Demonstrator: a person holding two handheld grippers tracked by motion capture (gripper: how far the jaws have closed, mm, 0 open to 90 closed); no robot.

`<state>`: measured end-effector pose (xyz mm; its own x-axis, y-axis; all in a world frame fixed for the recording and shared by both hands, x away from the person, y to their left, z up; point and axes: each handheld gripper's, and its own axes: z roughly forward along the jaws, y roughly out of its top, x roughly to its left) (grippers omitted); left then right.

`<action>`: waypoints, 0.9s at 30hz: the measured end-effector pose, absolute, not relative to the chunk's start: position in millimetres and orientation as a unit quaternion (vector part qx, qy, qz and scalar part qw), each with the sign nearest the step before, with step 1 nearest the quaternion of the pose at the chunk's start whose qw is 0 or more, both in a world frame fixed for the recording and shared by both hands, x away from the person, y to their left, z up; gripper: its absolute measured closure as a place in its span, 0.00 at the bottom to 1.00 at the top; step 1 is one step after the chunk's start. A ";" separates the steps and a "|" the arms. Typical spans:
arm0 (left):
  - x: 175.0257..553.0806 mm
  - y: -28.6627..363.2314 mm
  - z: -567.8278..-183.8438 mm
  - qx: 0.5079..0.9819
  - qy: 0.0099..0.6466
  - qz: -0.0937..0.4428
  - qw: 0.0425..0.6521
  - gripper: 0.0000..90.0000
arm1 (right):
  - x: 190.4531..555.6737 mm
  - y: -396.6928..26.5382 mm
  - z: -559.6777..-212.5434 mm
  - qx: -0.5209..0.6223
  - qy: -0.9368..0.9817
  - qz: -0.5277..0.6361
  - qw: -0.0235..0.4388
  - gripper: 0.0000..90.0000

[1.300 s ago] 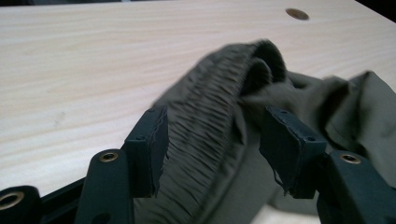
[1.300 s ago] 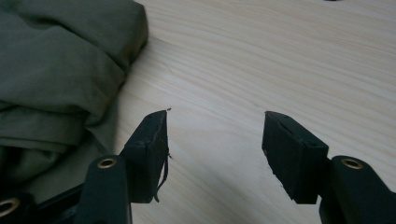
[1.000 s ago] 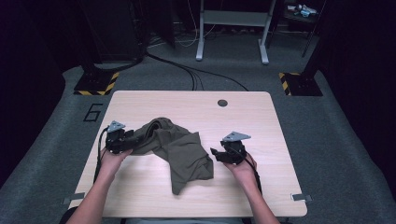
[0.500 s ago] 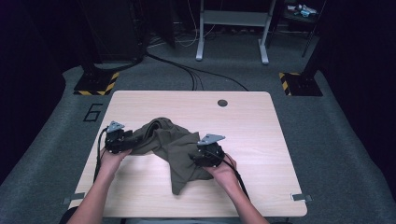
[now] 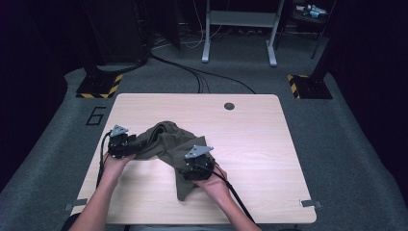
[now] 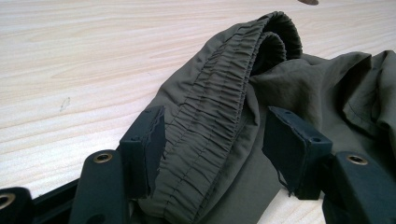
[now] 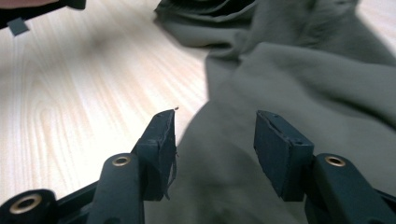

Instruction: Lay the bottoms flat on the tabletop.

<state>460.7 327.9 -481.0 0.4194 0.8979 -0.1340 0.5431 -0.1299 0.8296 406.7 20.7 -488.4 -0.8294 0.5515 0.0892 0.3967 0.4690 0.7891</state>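
While both claws gape around the olive garment (image 5: 166, 144), a grommet (image 5: 229, 106) sits well beyond.

Pale wooden table (image 5: 269, 144), round grommet (image 5: 229, 106)

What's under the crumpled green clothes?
The green clothes lie on the wooden table, whose bare top shows all around. Whatever sits beneath the folds is covered and cannot be seen.
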 end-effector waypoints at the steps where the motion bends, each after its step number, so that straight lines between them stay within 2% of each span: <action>1: 460.7 328.0 -481.0 0.723 0.498 0.206 0.432 0.43 | 404.3 25.2 -492.6 0.273 0.857 0.429 0.084 0.53; 5: 460.8 328.3 -481.1 0.723 0.499 0.205 0.432 0.43 | 399.6 30.3 -499.2 0.274 0.859 0.425 0.075 0.53; 11: 461.4 328.9 -481.7 0.724 0.499 0.205 0.430 0.43 | 396.0 36.1 -517.2 0.250 0.877 0.396 0.109 0.59; 12: 461.4 328.9 -481.7 0.724 0.499 0.205 0.430 0.43 | 392.3 37.5 -523.5 0.239 0.879 0.391 0.131 0.66; 14: 461.4 329.1 -481.9 0.724 0.500 0.204 0.430 0.43 | 390.7 37.2 -525.0 0.238 0.877 0.395 0.135 0.68; 15: 461.4 329.0 -481.9 0.724 0.500 0.205 0.429 0.43 | 389.7 34.7 -527.4 0.252 0.869 0.407 0.125 0.80; 16: 461.4 329.0 -482.0 0.724 0.499 0.205 0.429 0.43 | 390.0 33.6 -527.6 0.251 0.868 0.408 0.130 0.86; 17: 461.4 329.0 -482.0 0.724 0.499 0.205 0.429 0.43 | 390.0 33.6 -527.6 0.251 0.868 0.408 0.130 0.86; 19: 461.4 328.6 -482.0 0.725 0.499 0.205 0.429 0.43 | 390.3 31.6 -527.5 0.259 0.866 0.407 0.131 0.97; 23: 461.3 328.3 -482.3 0.724 0.500 0.205 0.429 0.43 | 392.1 31.2 -522.4 0.265 0.873 0.389 0.130 0.99; 27: 461.5 329.5 -482.4 0.724 0.501 0.204 0.428 0.43 | 394.7 19.4 -504.3 0.279 0.854 0.418 0.134 0.99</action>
